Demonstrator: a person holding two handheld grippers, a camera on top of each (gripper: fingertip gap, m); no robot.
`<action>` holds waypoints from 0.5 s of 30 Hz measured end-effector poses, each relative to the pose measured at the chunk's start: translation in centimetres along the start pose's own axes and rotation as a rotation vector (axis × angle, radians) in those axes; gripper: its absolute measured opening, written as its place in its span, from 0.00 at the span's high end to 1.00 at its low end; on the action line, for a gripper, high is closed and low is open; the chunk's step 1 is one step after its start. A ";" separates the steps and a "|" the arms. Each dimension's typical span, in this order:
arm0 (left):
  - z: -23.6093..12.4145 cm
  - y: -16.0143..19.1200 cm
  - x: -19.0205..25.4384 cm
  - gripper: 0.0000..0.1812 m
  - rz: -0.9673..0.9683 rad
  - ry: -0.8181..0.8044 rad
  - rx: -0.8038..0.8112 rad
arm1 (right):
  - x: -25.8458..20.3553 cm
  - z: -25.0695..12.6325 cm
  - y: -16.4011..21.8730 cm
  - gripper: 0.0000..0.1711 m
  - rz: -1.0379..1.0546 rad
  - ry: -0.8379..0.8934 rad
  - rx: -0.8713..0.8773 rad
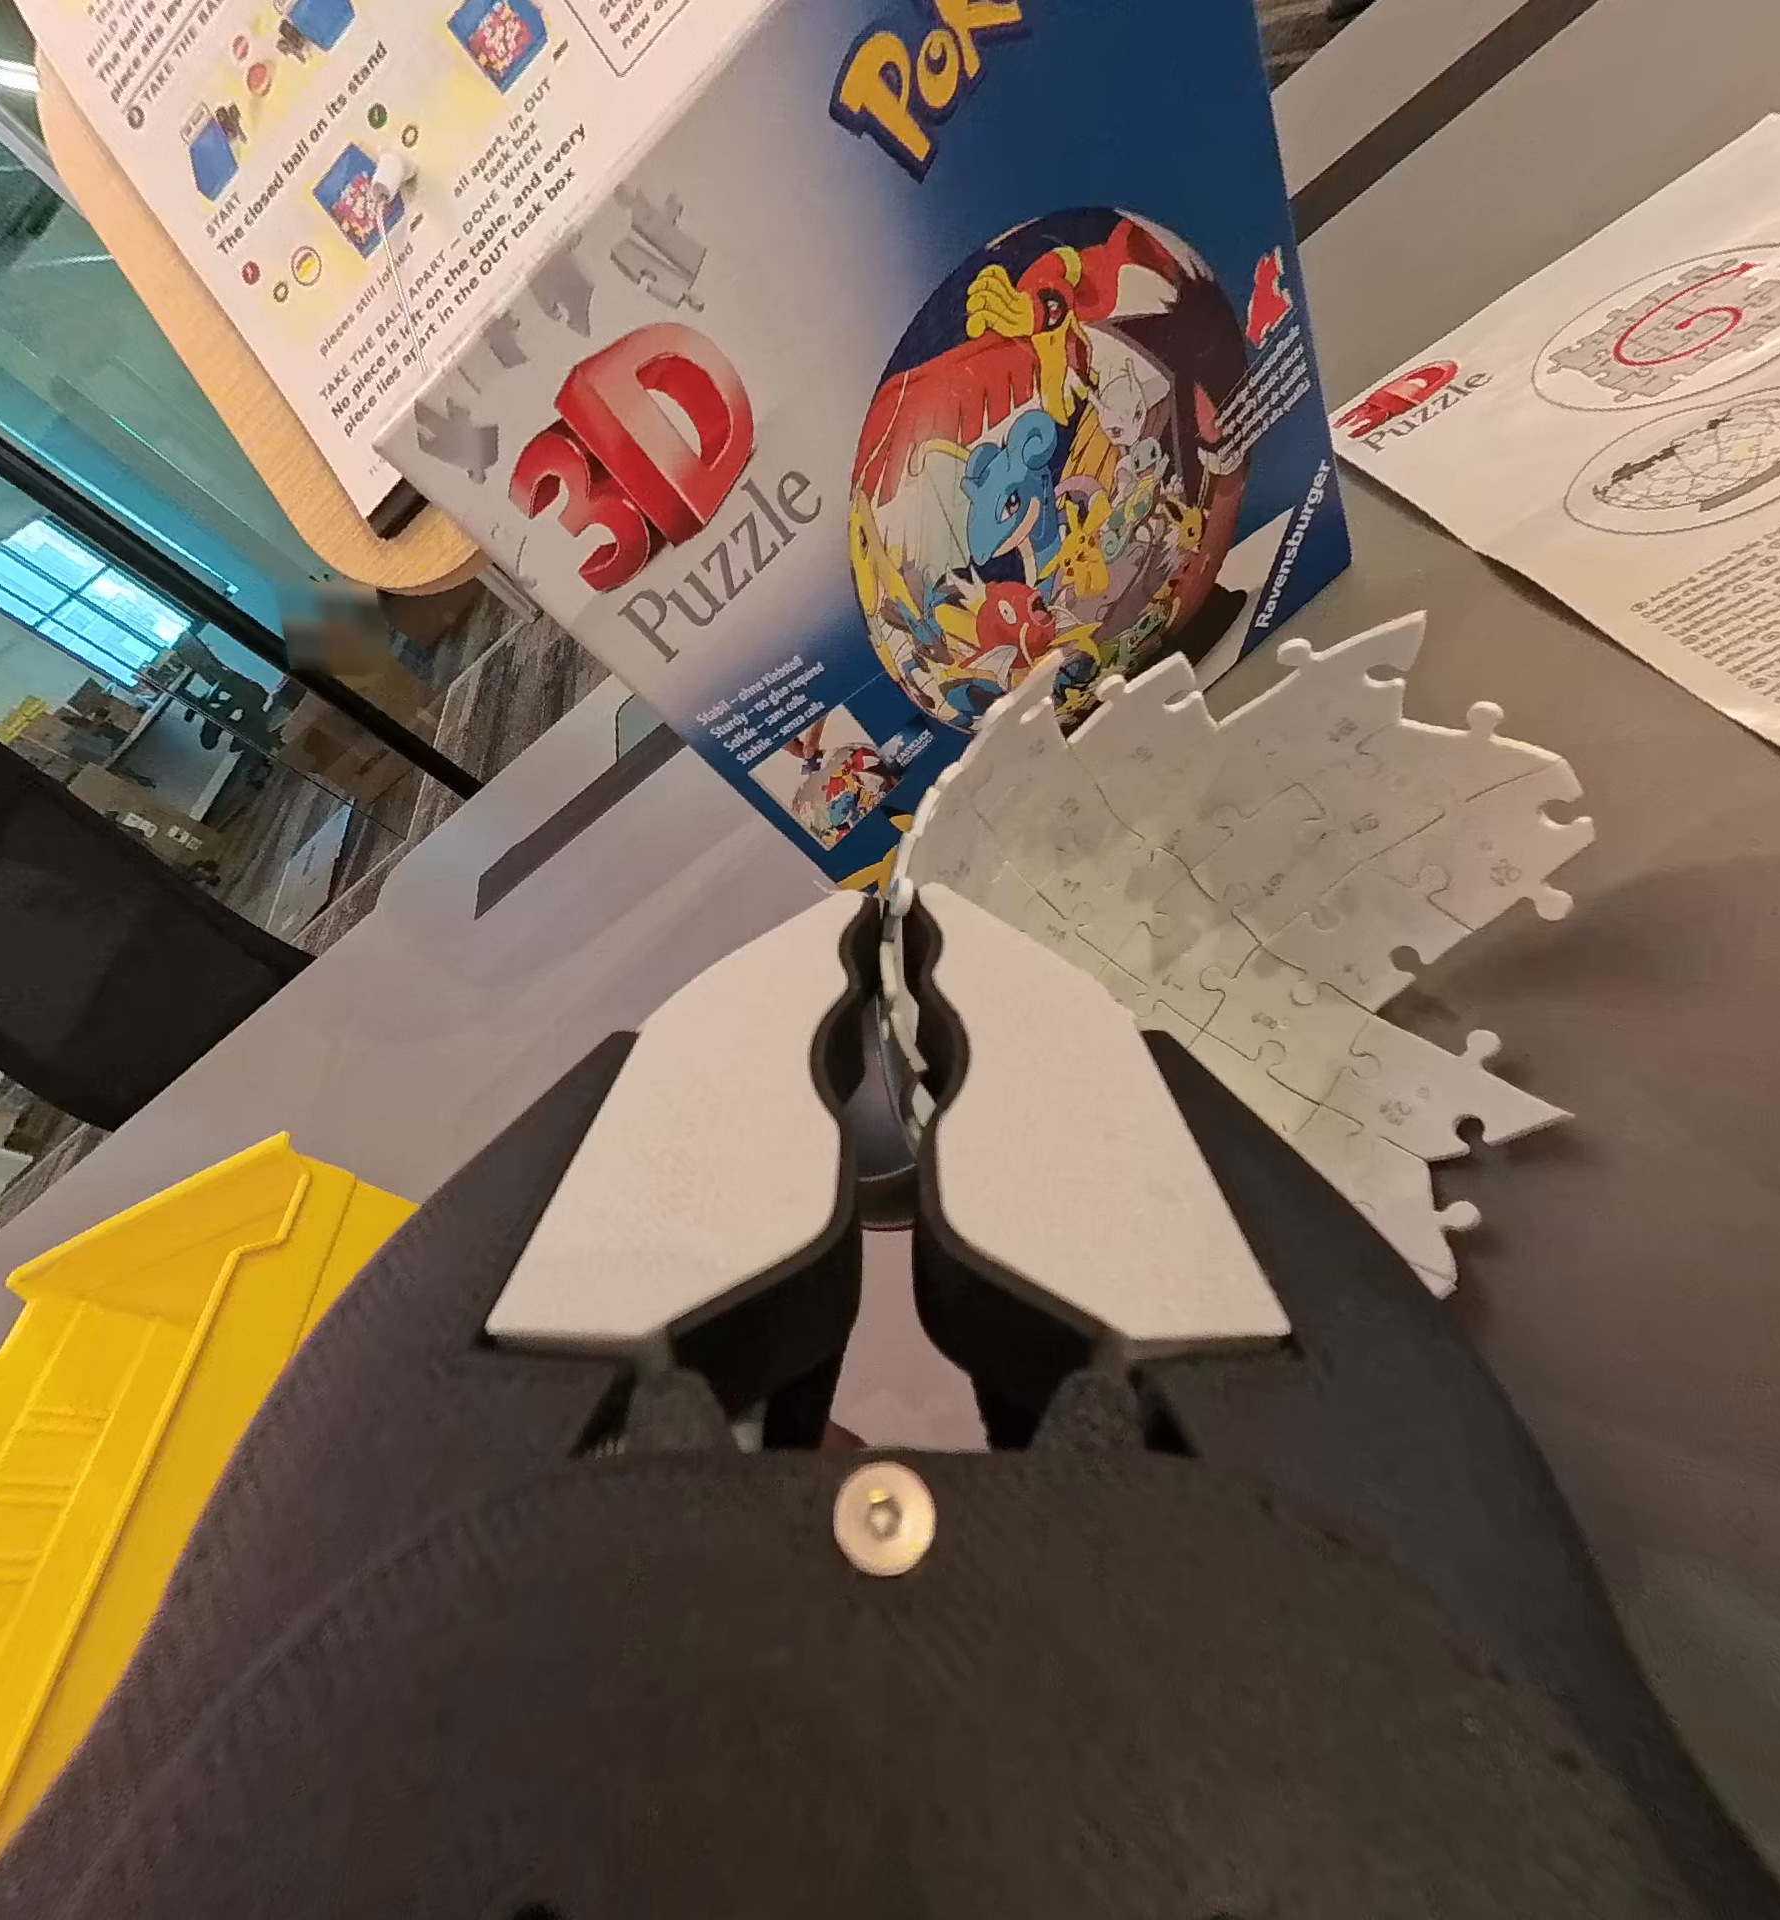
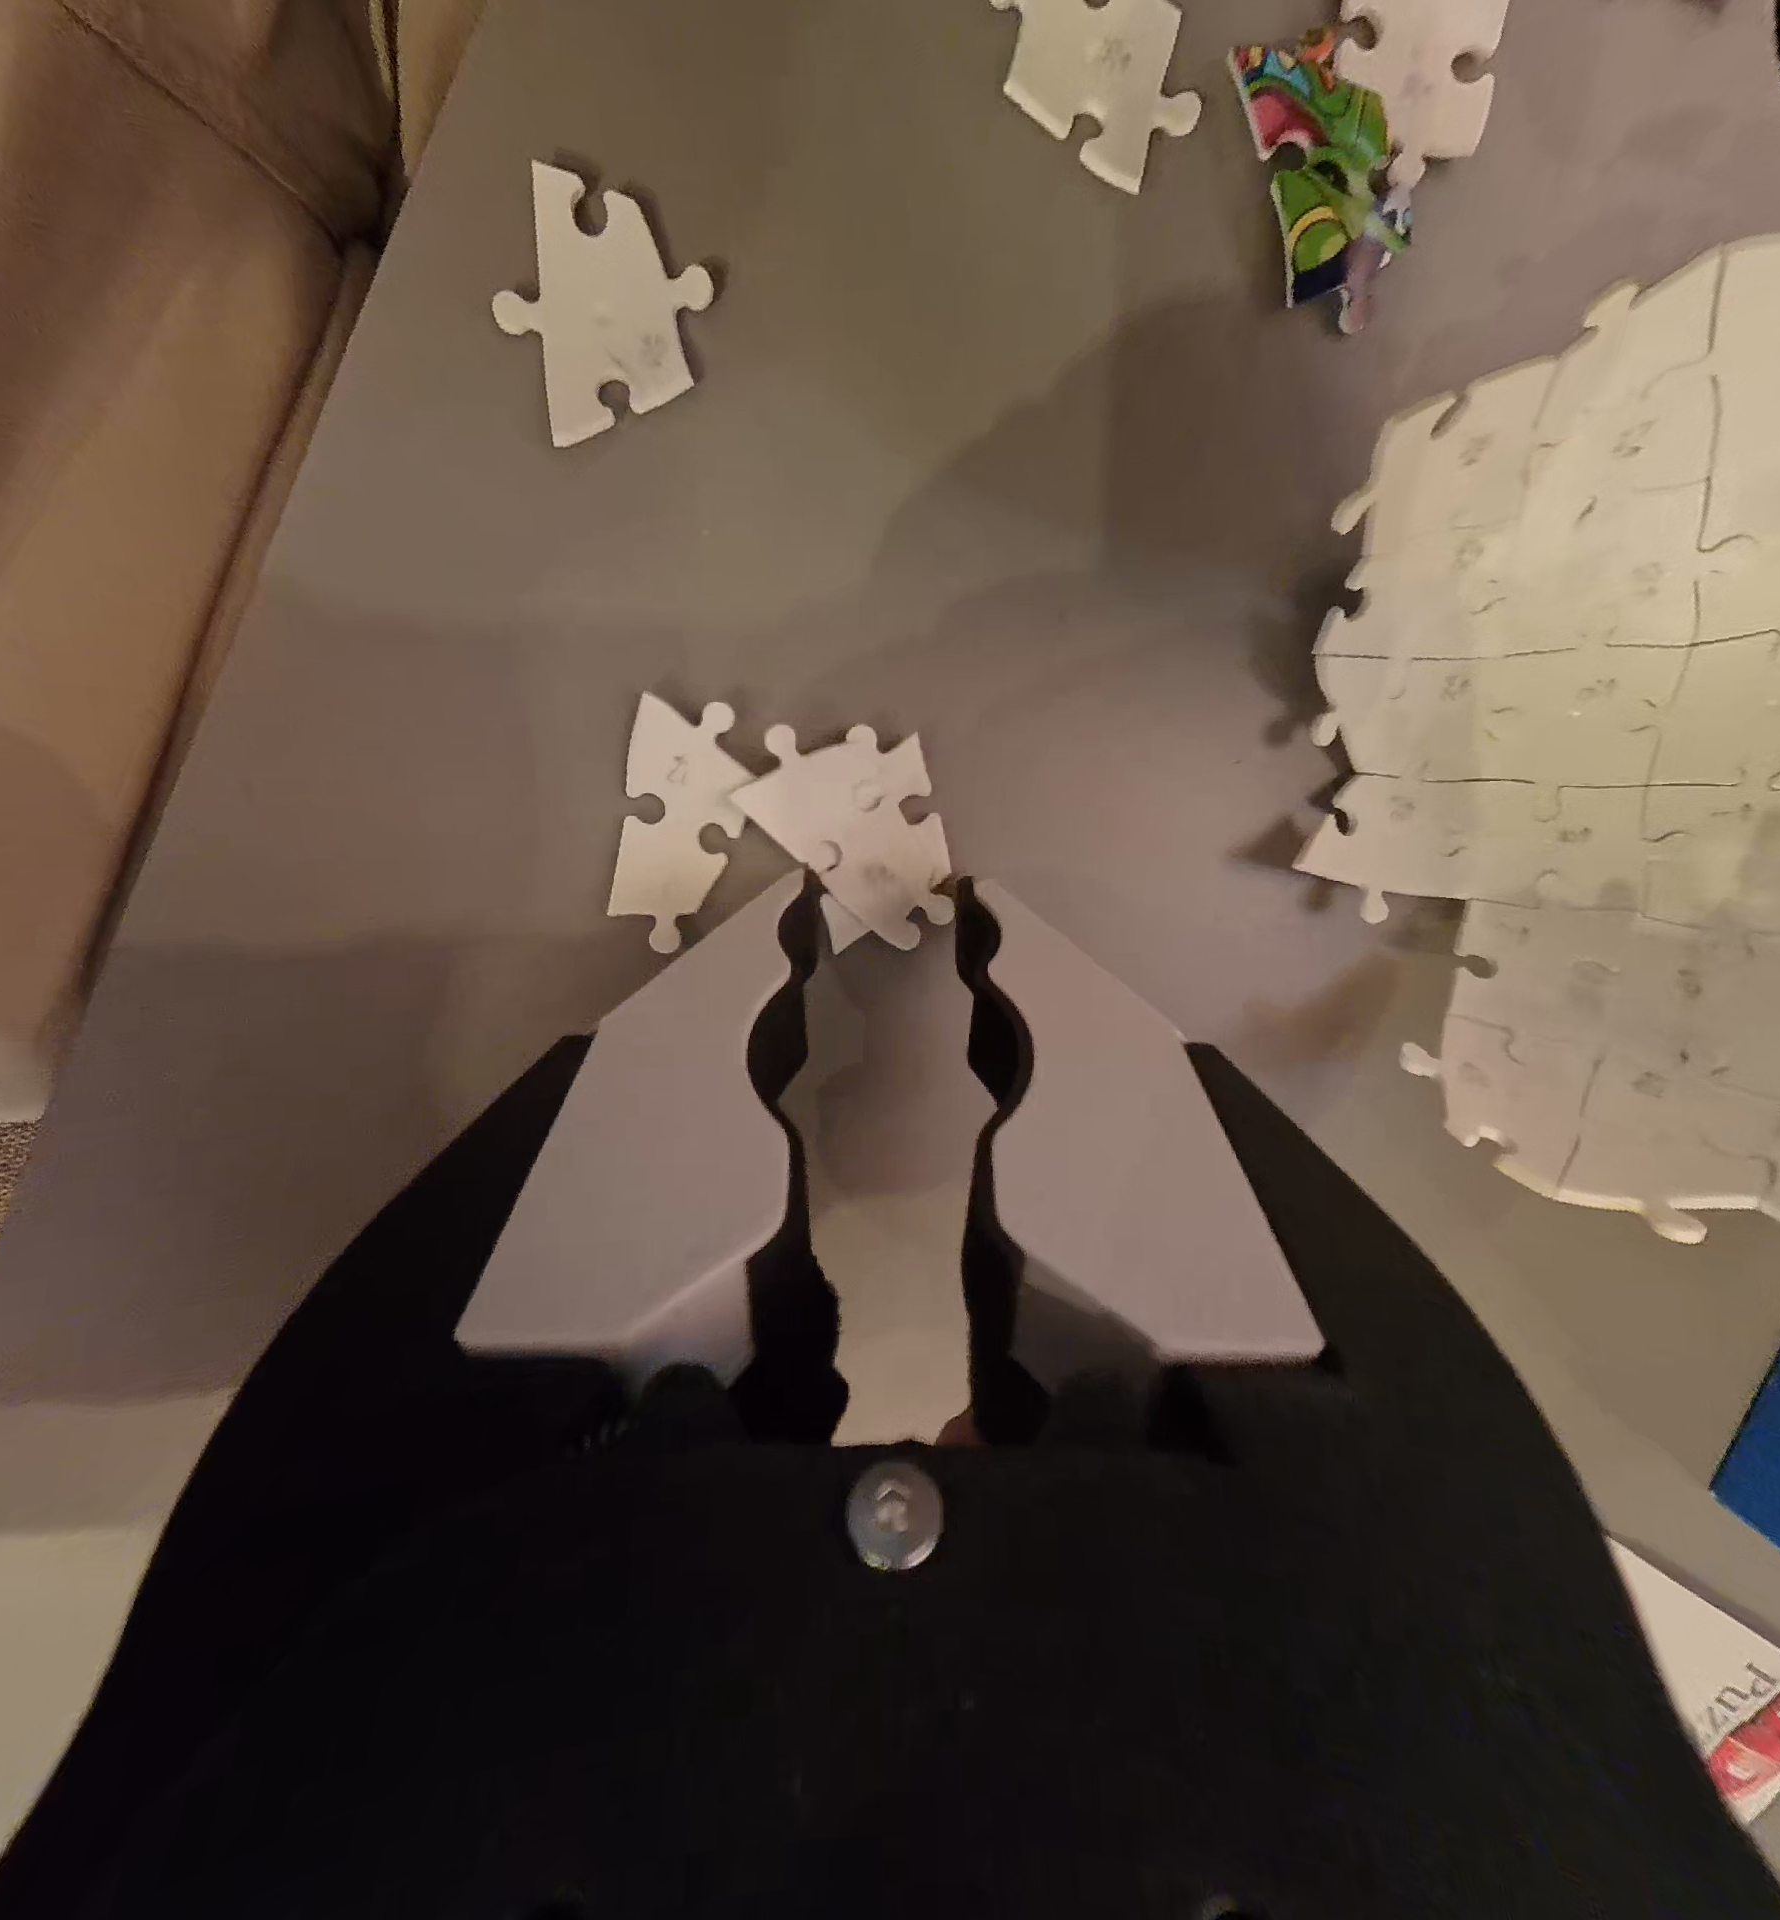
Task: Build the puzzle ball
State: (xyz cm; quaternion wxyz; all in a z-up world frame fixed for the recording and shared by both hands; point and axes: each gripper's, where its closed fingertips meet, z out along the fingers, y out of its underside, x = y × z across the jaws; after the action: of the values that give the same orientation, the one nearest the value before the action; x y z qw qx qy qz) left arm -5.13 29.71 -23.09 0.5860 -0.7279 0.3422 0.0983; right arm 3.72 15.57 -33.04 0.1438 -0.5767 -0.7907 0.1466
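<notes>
White-backed curved puzzle shell (image 1: 1260,914) (part-built ball) is being clamped by its rim in the left gripper (image 1: 901,914), fanning toward 2 o'clock, box (image 1: 865,468) at 12. Right gripper (image 2: 881,894) is hovering narrowly parted around loose joined pieces (image 2: 855,821) on the grey table (image 2: 969,468); whether it grips them is unclear.

White half-built puzzle ball (image 1: 1229,883), edge-clamped.

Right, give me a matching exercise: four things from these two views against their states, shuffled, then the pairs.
1. left gripper
2. right gripper
3. puzzle box
4. instruction sheet

A. lies flat on the table
B. stands upright
C. open over loose white pieces
D. shut on the edge of the half-built shell

Pairs: 1-D, 2-C, 3-B, 4-A
</notes>
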 end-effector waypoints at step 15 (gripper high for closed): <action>0.1 0.1 0.0 0.98 -0.025 -0.007 -0.011 | 4.1 -2.9 1.3 0.92 0.702 0.300 0.146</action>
State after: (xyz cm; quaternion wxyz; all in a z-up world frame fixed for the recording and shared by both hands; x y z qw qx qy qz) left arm -5.13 29.81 -23.17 0.5842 -0.7350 0.3308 0.0955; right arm 4.75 20.04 -30.68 0.2399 -0.8154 -0.5030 0.1568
